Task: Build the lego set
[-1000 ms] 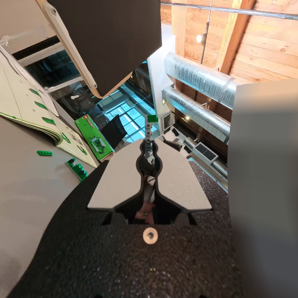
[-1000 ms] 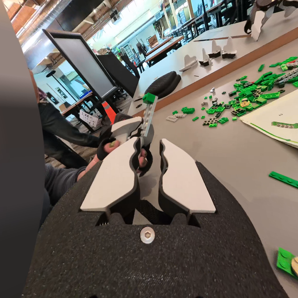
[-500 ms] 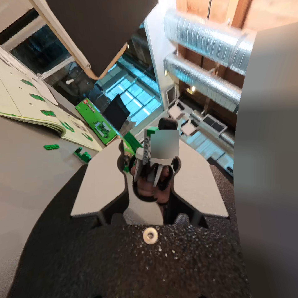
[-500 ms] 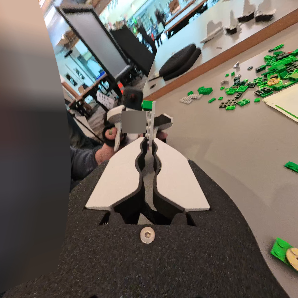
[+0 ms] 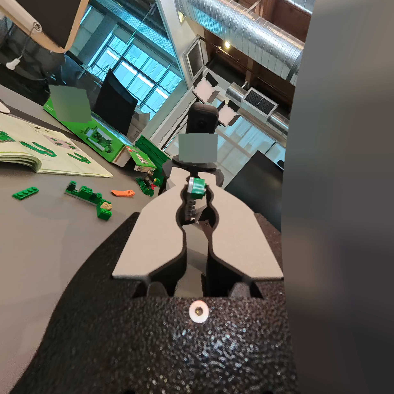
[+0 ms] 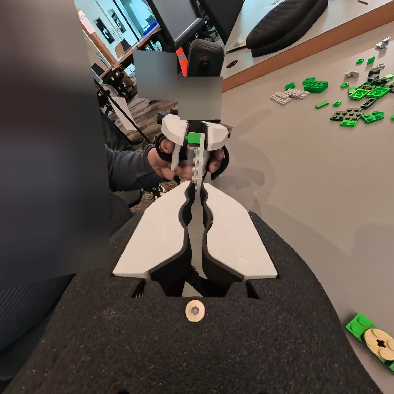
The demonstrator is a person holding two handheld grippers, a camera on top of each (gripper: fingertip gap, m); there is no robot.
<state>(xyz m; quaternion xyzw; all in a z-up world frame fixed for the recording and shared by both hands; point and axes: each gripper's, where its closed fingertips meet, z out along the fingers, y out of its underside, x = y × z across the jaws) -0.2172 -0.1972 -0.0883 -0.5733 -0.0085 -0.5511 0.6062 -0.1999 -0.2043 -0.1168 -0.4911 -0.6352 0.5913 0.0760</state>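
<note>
A long grey lego plate with a small green brick on its far end is held in the air between both grippers, which face each other. My right gripper is shut on the plate's near end. My left gripper is closed around the green brick at the other end, with the grey plate running away below it. In the right wrist view a person's hand holds the left gripper behind the plate.
On the grey table lie several loose green, grey and black bricks and a green brick with a tan round piece. The left wrist view shows an open instruction booklet, a green box, a partial green build and an orange piece. Both grippers' tips are close together, under 4 cm apart.
One second ago the left gripper held the plate and the right was open. The right then shut on the plate and the left opened. Now the left has closed on the green brick end.
</note>
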